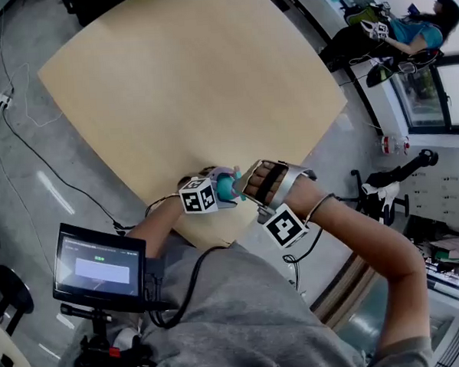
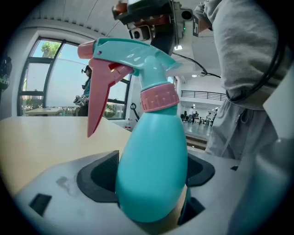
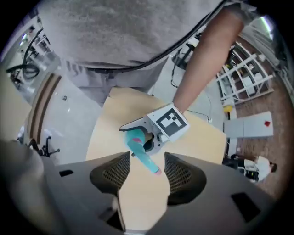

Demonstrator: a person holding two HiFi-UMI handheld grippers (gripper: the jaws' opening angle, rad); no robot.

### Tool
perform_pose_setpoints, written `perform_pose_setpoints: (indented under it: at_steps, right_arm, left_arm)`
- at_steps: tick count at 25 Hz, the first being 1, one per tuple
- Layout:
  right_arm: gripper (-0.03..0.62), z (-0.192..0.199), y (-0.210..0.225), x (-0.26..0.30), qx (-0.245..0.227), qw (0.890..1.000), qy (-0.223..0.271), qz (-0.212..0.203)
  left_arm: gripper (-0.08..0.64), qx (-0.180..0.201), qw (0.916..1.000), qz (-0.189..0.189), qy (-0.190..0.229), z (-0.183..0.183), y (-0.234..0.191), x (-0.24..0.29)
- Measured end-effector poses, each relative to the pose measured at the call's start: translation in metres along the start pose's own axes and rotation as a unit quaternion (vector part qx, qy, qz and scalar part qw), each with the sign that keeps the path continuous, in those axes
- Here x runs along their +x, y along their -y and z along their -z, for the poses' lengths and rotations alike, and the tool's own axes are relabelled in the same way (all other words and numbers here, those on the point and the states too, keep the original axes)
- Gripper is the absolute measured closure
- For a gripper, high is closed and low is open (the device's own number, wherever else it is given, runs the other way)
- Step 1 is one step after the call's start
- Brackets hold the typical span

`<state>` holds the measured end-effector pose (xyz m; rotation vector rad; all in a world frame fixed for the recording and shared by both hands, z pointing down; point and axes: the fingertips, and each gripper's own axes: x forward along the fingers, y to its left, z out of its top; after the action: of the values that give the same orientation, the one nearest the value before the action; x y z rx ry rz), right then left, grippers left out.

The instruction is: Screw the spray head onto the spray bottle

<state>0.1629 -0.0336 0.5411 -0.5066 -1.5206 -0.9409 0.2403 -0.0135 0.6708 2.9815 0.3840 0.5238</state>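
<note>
Counter point(image 1: 186, 89): pale wood top, rounded corners, set diagonally, near edge at 6 o'clock by the person's lap. Spray bottle point(image 1: 226, 187) sits at that edge; can't tell if it touches the top. Counter stands on grey floor point(image 1: 32, 220). Dark cable point(image 1: 56, 174) crosses the floor at 9 o'clock, from a white plug strip point(image 1: 3, 99) at 10.

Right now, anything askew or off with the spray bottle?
Nothing stands out. The spray head sits on the spray bottle, pink collar looks seated, gripped by the left gripper; right gripper open above it.
</note>
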Motion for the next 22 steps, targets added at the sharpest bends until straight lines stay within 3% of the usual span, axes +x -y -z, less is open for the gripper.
perform_pose_setpoints:
  at_steps: [2, 4, 5, 6, 8, 10, 14, 16, 19, 20, 22]
  right_arm:
    - [0.377, 0.006, -0.019, 0.016, -0.073, 0.995, -0.015, -0.071]
    - [0.38, 0.006, -0.034, 0.028, -0.076, 0.991, -0.003, -0.114]
    - [0.385, 0.003, -0.037, 0.032, -0.048, 0.991, 0.009, -0.126]
    - [0.448, 0.0, -0.038, 0.033, -0.005, 0.991, 0.018, -0.136]
    - [0.469, -0.003, -0.036, 0.032, 0.108, 0.983, 0.024, -0.147]
    - [0.471, -0.004, -0.033, 0.031, 0.213, 0.966, 0.027, -0.144]
    - [0.469, -0.005, -0.029, 0.03, 0.365, 0.924, -0.013, -0.114]
    - [0.469, -0.003, -0.028, 0.033, 0.46, 0.882, -0.056, -0.089]
    - [0.469, 0.006, -0.029, 0.035, 0.582, 0.803, -0.117, -0.044]
    - [0.469, 0.009, -0.028, 0.035, 0.624, 0.772, -0.121, -0.03]
    - [0.469, 0.014, -0.025, 0.035, 0.71, 0.696, -0.109, 0.0]
  left_arm:
    - [0.183, 0.005, 1.0, 0.003, -0.001, -0.001, 0.001, 0.001]
    - [0.183, 0.007, 1.0, 0.002, 0.0, -0.002, 0.001, 0.002]
    - [0.183, 0.007, 1.0, 0.001, 0.001, -0.002, 0.001, 0.002]
    - [0.183, 0.007, 1.0, 0.0, 0.002, -0.003, 0.001, 0.002]
    - [0.183, 0.005, 0.9999, -0.004, 0.008, -0.004, 0.001, 0.001]
    - [0.183, 0.003, 0.9997, -0.014, 0.018, -0.006, 0.001, 0.001]
    - [0.183, -0.011, 0.9978, -0.052, 0.04, -0.009, 0.001, -0.001]
    - [0.182, -0.031, 0.9936, -0.094, 0.055, -0.011, -0.003, -0.004]
    - [0.181, -0.053, 0.9808, -0.176, 0.066, -0.015, -0.014, -0.008]
    - [0.181, -0.062, 0.9739, -0.208, 0.067, -0.015, -0.019, -0.01]
    - [0.181, -0.084, 0.9546, -0.279, 0.062, -0.014, -0.028, -0.015]
